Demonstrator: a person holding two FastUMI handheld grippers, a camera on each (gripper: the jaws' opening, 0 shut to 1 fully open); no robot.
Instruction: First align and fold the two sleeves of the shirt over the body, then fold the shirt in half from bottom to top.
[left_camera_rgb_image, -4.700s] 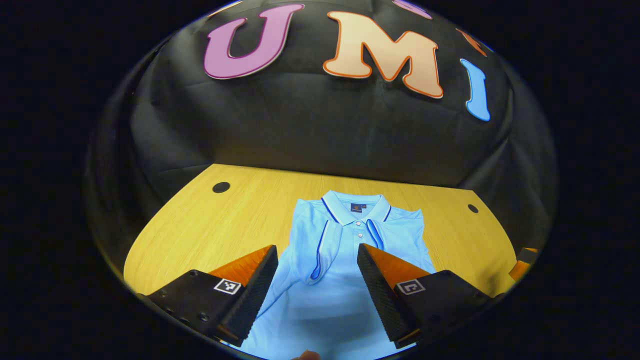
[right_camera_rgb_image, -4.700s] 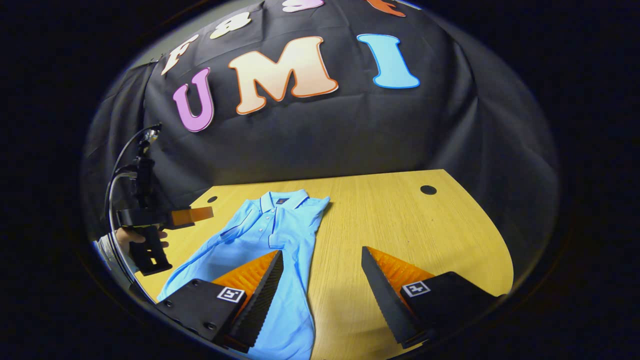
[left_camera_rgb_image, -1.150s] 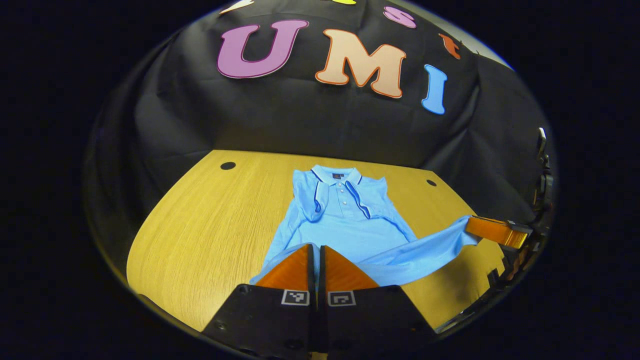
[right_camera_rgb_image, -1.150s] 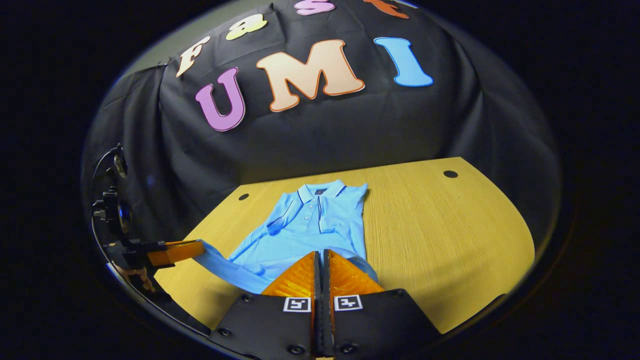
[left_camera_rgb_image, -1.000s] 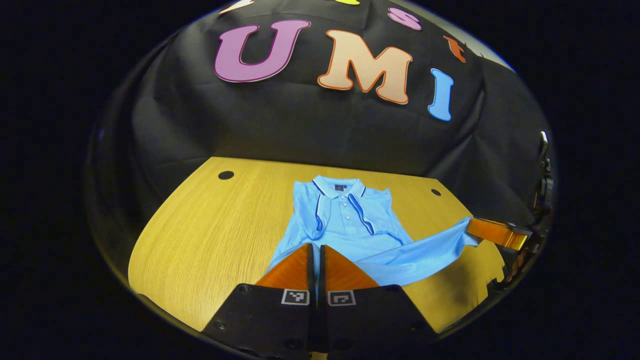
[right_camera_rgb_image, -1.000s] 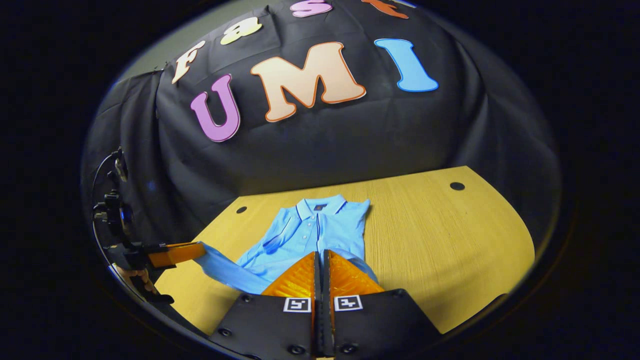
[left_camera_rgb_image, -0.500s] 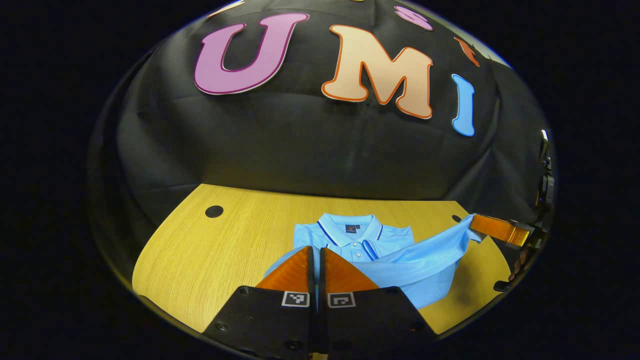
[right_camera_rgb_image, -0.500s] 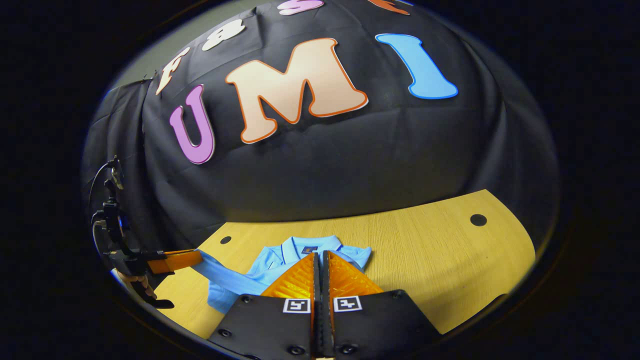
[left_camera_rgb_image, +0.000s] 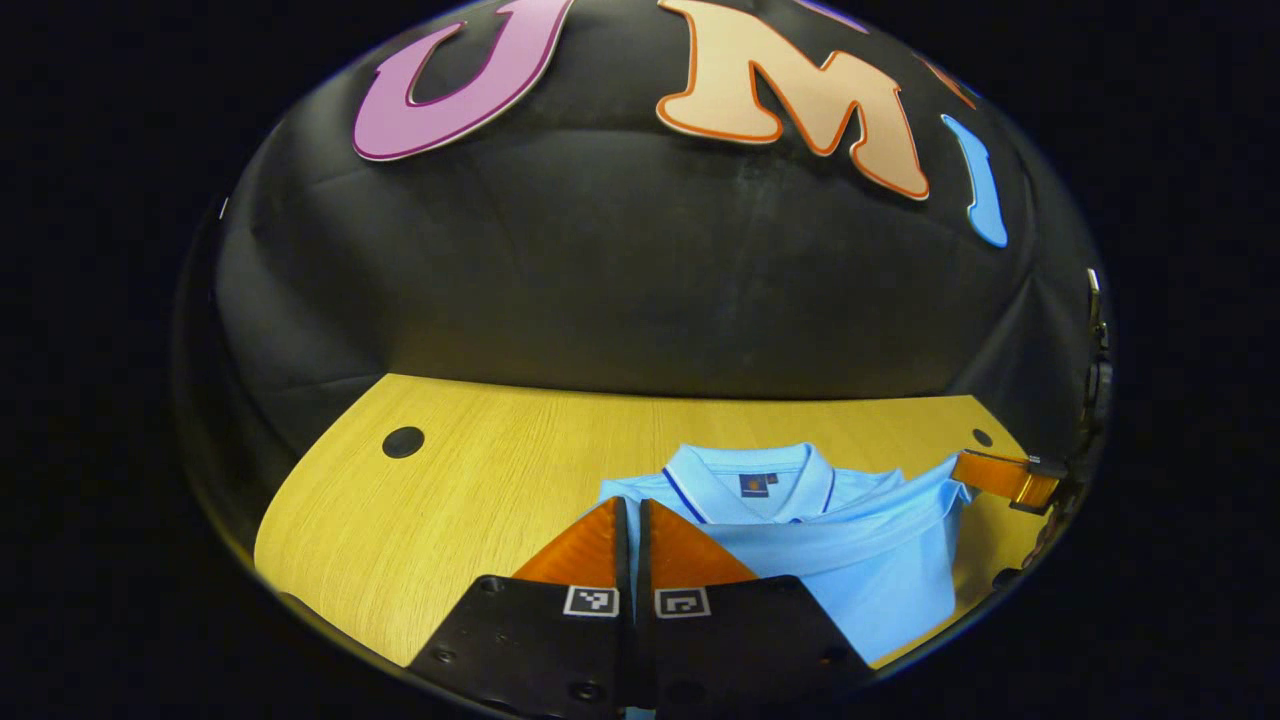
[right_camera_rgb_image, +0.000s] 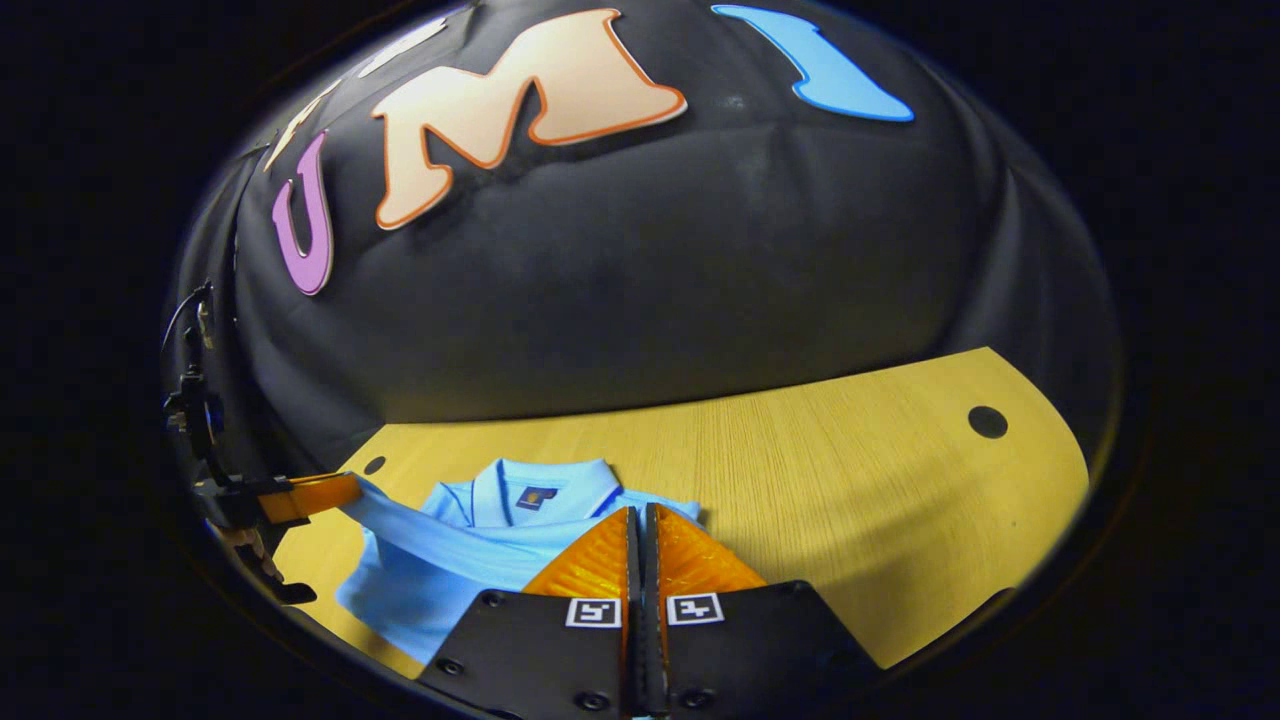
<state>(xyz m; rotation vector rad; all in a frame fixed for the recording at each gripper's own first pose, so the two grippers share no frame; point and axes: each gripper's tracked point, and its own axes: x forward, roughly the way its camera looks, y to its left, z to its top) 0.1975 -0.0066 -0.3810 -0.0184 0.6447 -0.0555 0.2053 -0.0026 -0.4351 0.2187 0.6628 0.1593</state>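
Left gripper (left_camera_rgb_image: 631, 515) and right gripper (right_camera_rgb_image: 640, 522) both pinching shirt (left_camera_rgb_image: 860, 560) hem, raised above collar (left_camera_rgb_image: 750, 470) near desk (left_camera_rgb_image: 470, 480) far edge. Risk — uneven release skews fold; hem slips, sleeves shift underneath.

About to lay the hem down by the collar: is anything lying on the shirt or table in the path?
Nothing visible. Both the left gripper and right gripper are shut on the shirt, its hem carried close to the collar. The table beyond the collar is bare wood.
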